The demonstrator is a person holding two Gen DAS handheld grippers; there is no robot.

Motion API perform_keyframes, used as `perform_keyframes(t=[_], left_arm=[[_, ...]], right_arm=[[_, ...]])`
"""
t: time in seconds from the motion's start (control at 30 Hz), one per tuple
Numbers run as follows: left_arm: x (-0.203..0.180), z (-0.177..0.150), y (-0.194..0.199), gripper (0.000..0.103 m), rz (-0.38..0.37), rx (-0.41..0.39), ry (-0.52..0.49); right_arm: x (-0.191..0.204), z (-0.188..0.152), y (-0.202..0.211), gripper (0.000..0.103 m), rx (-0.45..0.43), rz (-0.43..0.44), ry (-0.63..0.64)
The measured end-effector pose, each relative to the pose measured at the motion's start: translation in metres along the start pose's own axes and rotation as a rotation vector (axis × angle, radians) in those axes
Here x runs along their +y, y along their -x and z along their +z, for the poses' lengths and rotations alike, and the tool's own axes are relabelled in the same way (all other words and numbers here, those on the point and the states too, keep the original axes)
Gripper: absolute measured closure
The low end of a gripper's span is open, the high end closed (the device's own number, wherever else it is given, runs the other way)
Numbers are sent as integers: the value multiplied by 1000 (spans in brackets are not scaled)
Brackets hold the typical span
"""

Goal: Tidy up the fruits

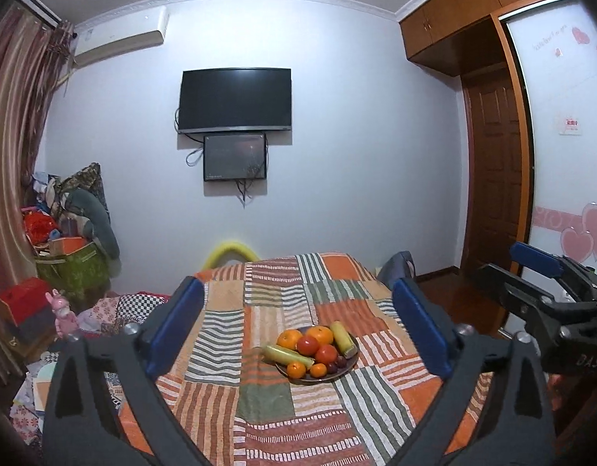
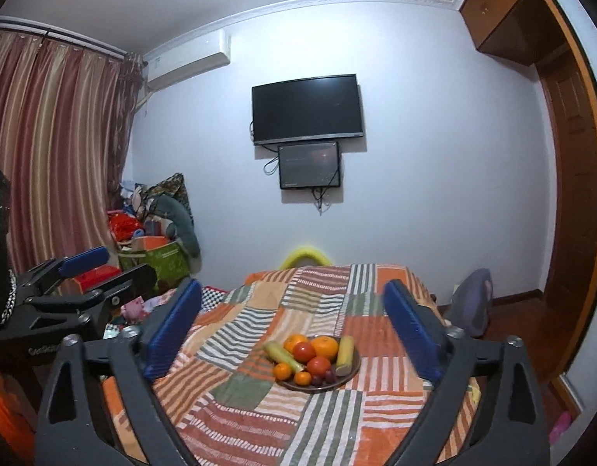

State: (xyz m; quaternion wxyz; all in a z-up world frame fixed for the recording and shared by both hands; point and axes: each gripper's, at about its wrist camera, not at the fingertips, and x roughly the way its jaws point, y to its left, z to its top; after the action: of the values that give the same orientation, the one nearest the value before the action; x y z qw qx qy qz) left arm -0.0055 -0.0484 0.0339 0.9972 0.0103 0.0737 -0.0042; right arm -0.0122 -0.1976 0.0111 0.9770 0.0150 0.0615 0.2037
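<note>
Eleven or so pieces of fruit sit heaped on one dark plate [image 1: 350, 365] near the middle of the patchwork cloth [image 1: 259, 396] that covers the table, and we see nothing else on that cloth to sort them into. Two oranges [image 1: 321, 334] crown the far side, two tomatoes [image 1: 308, 345] lie just before them, small mandarins [image 1: 296, 369] and dark grapes [image 1: 336, 365] line the near rim, and two yellow-green sticks, possibly corn or cane [image 1: 288, 355], lean across the pile, one overhanging the left rim.

We judge the heap the main hazard: pulling out a lower piece could send the round fruit rolling off the plate and over the soft, uneven cloth toward the table edge. The ripe-looking tomatoes may bruise under a hard squeeze, and the overhanging stick could tip out if nudged.

Our left gripper [image 1: 298, 330] hangs well short of the plate, blue pads wide apart, holding and touching nothing. Our right gripper [image 2: 292, 330] hovers alongside, jaws equally spread and empty, the plate framed between its fingers.
</note>
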Motion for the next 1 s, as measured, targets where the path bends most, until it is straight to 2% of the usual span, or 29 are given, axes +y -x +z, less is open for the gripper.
perform_keyframes(t=[0.13,1.0], left_arm=[[2,-2,2,2,0,-5,-3],[-2,-11,-3,0,-27,14,1]], right_arm=[[3,-3,9,0,-27,-45,19],[-3,-6,15,0,-31,-55,-8]])
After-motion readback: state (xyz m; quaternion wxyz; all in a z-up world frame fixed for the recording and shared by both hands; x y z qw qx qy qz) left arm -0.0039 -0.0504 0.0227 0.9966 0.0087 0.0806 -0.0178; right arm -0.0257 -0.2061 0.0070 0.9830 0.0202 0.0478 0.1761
